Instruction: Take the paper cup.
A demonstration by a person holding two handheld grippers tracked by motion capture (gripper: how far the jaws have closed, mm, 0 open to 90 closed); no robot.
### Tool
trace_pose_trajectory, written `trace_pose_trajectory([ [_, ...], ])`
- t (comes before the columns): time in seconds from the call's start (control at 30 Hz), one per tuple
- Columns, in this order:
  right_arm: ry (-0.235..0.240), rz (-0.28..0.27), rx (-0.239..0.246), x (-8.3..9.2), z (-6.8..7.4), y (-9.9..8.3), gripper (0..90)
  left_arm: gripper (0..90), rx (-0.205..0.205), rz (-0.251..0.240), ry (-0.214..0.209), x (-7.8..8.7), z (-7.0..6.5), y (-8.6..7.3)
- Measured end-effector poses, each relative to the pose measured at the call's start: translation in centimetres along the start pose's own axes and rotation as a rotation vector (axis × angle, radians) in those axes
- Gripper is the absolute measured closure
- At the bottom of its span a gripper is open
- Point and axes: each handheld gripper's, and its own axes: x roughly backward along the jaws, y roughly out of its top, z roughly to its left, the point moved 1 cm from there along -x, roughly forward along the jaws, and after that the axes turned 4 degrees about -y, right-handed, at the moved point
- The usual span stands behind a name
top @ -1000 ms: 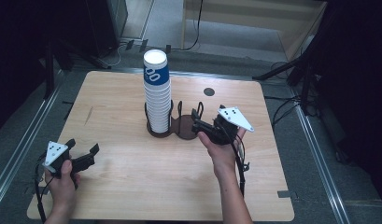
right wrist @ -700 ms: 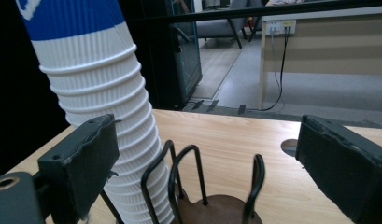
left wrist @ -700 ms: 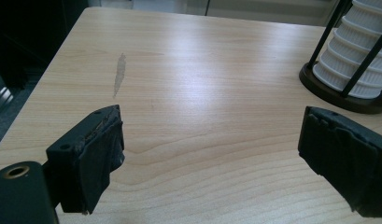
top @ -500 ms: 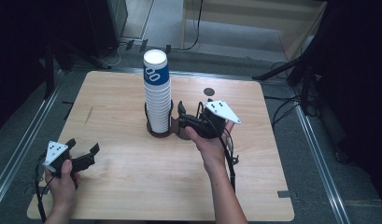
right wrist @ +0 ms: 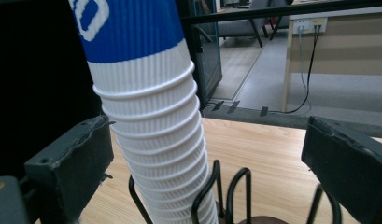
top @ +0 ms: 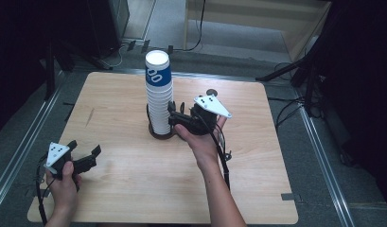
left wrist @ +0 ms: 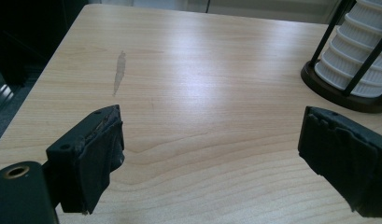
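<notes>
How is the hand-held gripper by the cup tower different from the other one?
The right hand-held gripper is lifted beside the cup stack, which stands between its jaws untouched; they have just been opening. The left hand-held gripper sits low near the table edge, around nothing. Both are open.

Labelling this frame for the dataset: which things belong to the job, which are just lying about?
In the job:
- stack of paper cups
- black wire cup holder it stands in
- right gripper, jaws open and just been opening, either side of the stack, not pressing it

Just about:
- left gripper, open, idle over bare table
- small dark disc near the far edge
</notes>
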Motion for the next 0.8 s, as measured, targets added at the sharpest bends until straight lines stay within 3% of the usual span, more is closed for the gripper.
trace_pose_trajectory([
  [0.37,0.018,-0.001,0.01,-1.5,1.7,0.7,2.0,8.1,-0.004,0.01,0.005,-0.1,-0.1,0.0],
  [0.8,0.005,0.018,0.029,-3.3,3.3,1.2,2.0,8.1,0.007,0.015,0.0,-0.2,0.1,0.1],
])
